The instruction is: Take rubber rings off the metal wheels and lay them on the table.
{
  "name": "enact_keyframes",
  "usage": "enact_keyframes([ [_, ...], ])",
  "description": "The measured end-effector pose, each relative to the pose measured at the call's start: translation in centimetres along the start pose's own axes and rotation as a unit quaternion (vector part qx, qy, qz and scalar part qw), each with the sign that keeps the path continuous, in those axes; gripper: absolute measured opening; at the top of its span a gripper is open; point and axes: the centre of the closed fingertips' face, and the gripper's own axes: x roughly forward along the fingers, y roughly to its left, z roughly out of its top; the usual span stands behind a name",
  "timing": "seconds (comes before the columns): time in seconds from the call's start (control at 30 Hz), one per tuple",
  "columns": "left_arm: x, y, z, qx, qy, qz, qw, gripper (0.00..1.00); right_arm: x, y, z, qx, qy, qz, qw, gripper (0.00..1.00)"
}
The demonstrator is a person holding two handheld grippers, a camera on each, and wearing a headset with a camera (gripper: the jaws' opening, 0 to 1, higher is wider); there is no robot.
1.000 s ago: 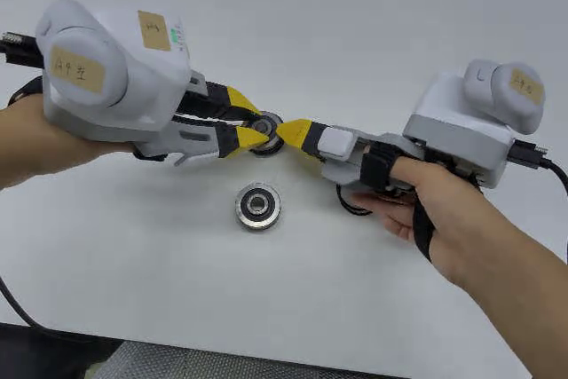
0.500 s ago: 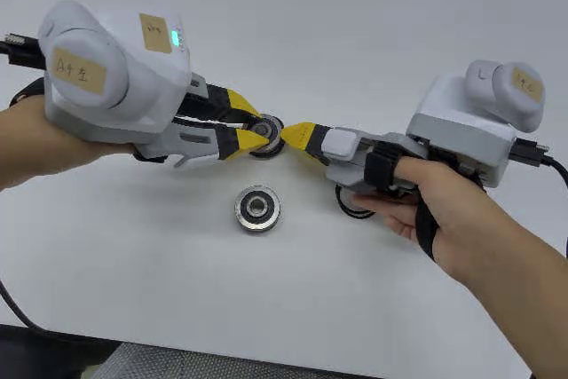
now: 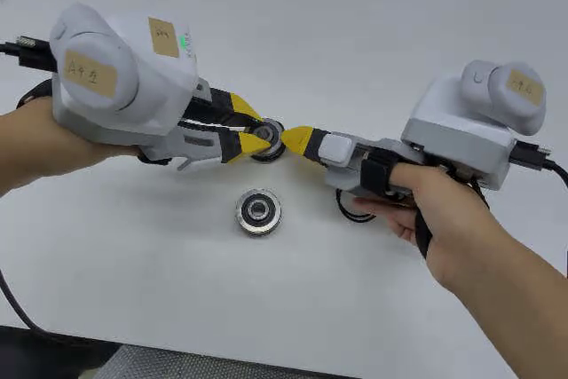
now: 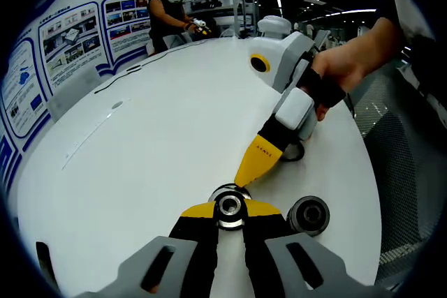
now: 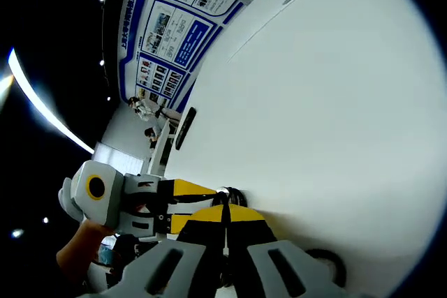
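Metal wheel (image 3: pixel 272 137) in left gripper (image 3: pixel 260 140) is well inside table (image 3: pixel 373 42) edges.

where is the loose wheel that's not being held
In the head view the loose wheel lies flat on the white table, just nearer the person than the gripped wheel.

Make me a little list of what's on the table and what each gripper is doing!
left gripper: jaws shut on a metal wheel, held just above the table
right gripper: jaws shut, yellow tip touching that wheel's edge; cannot tell if it pinches rubber
second wheel: lying flat, apart from both grippers
rubber ring: black, loose on the table, partly hidden under the right gripper
table: white and plain
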Motion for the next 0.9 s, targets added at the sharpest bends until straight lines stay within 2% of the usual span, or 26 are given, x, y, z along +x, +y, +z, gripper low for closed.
enact_keyframes([
  [0.67, 0.0, 0.1, -0.1, -0.001, 0.001, 0.001, 1.0, 0.13, 0.0, 1.0, -0.3, -0.062, 0.007, -0.02, 0.9979, 0.0],
  [0.9, 0.0, 0.2, -0.2, -0.003, 0.001, 0.001, 1.0, 0.13, 0.0, 1.3, -0.4, -0.074, 0.01, -0.02, 0.997, 0.0],
])
